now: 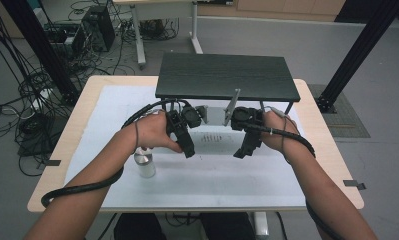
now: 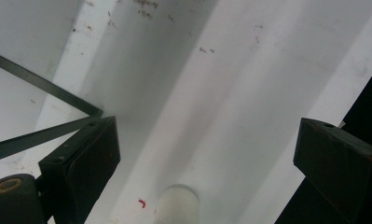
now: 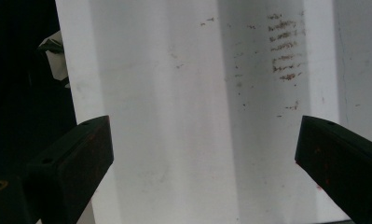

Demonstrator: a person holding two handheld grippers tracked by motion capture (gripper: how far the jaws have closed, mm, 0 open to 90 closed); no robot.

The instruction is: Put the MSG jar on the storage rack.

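Observation:
A small silvery bottle [image 1: 145, 162] with a pale top stands on the white mat [image 1: 212, 175], just below the person's left hand. My left gripper [image 1: 189, 149] hangs over the mat a little right of the bottle, jaws pointing down. In the left gripper view my left gripper [image 2: 207, 140] is open with only mat between the jaws, and a pale rounded top [image 2: 176, 207] shows at the bottom edge. My right gripper [image 1: 242, 150] hovers over the mat's middle. In the right gripper view my right gripper [image 3: 204, 135] is open with nothing in it.
A low black shelf [image 1: 224, 75] on thin legs stands across the back of the mat; its black frame bars [image 2: 44, 86] show in the left gripper view. Faint dark marks [image 3: 284, 46] dot the mat. Black posts and floor cables surround the table.

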